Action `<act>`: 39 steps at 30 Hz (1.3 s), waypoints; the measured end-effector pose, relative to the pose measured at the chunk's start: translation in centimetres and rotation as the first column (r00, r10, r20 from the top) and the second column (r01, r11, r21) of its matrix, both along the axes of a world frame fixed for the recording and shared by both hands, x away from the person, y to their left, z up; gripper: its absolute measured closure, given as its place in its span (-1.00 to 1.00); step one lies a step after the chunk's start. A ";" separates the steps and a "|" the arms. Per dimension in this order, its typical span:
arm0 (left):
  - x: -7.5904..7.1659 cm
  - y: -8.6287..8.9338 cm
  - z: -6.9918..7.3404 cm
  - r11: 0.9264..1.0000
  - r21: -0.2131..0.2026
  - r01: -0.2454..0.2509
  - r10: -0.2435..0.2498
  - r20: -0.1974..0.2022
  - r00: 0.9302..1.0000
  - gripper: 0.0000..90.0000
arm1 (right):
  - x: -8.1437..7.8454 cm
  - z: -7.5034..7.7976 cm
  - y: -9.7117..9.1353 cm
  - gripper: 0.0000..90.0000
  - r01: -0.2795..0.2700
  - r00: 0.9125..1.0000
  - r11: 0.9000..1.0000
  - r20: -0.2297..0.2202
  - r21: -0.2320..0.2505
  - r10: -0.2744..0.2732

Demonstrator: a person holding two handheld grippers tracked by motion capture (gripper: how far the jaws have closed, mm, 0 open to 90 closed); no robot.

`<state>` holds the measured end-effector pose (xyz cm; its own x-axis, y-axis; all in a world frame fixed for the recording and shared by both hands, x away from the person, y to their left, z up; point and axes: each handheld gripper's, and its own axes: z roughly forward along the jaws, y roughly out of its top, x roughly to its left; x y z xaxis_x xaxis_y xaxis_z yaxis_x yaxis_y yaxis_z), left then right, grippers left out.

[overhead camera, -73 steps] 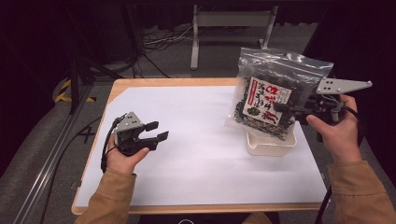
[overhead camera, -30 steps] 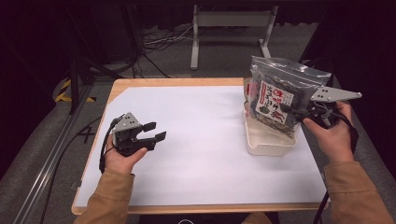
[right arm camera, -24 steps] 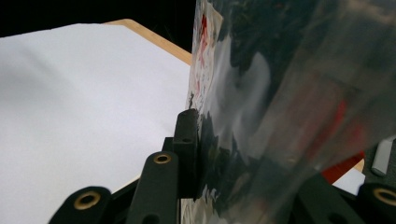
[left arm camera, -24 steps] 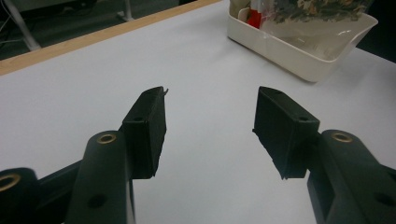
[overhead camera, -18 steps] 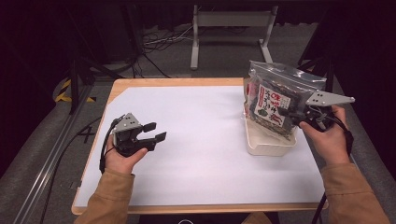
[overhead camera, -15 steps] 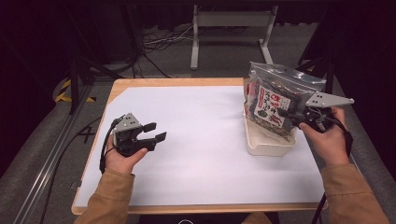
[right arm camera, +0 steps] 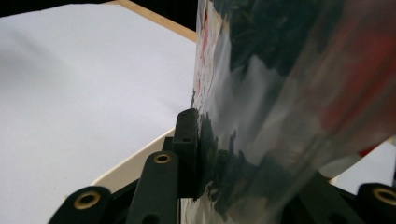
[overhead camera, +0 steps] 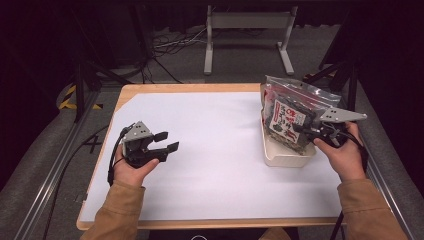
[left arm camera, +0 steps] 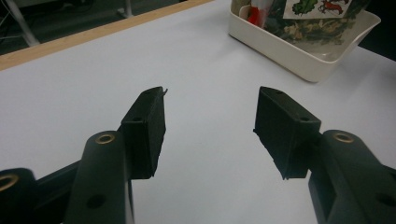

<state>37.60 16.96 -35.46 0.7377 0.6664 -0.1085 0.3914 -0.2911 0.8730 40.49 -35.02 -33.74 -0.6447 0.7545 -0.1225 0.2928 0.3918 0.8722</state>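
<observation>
White covers the surface point(overhead camera: 220, 165) in the high view: your right tongs point(overhead camera: 306, 131) grasp the clear snack bag point(overhead camera: 292, 116), upright, its bottom inside the cream tray point(overhead camera: 285, 156); your left tongs point(overhead camera: 167, 141) rest well apart. Left gripper view: those tongs are released, nothing between them. Right gripper view: one pad point(right arm camera: 187, 140) presses the bag. I'd judge it nearly placed; seating and letting go remain.
</observation>
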 end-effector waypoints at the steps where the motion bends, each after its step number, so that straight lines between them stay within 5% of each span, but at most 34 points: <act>1: 0.0 -0.1 0.0 1.000 0.002 0.002 -0.002 0.006 1.000 -0.03 | 0.0 -0.3 0.1 0.60 0.000 1.000 1.000 -0.004 0.001 0.000; 12: 0.0 0.0 0.0 1.000 -0.001 0.003 -0.003 0.003 1.000 -0.04 | -0.3 -1.2 -0.3 0.54 0.023 1.000 0.999 0.015 0.029 -0.024; 16: 0.0 0.1 -0.1 1.000 0.001 0.001 -0.001 0.001 1.000 -0.05 | -0.4 -1.1 -0.5 0.33 0.046 0.999 0.999 0.026 0.016 -0.047; 20: -0.1 0.2 -0.2 1.000 0.002 -0.001 0.001 -0.001 1.000 -0.06 | -0.8 -0.9 -0.6 0.00 0.043 0.999 0.998 0.015 0.055 -0.044; 21: -0.2 0.2 -0.1 1.000 0.005 -0.001 0.001 -0.002 1.000 -0.07 | -1.2 -0.8 -0.7 -0.25 0.048 0.999 0.997 0.016 0.063 -0.050; 23: -0.3 0.3 -0.1 1.000 0.010 -0.001 0.001 0.004 1.000 -0.07 | -1.8 -0.7 -0.9 -0.32 0.054 0.998 0.997 0.023 0.063 -0.055; 39: -3.1 2.9 -0.2 1.000 0.007 -0.008 0.008 0.024 1.000 -0.08 | -7.1 -0.3 -2.7 -0.39 0.110 0.993 0.988 0.021 0.106 -0.112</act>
<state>34.50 19.85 -35.68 0.7347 0.6729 -0.0860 0.3729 -0.2948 0.8798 33.41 -37.68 -34.00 -0.5538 0.8308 -0.0551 0.3052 0.2641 0.9149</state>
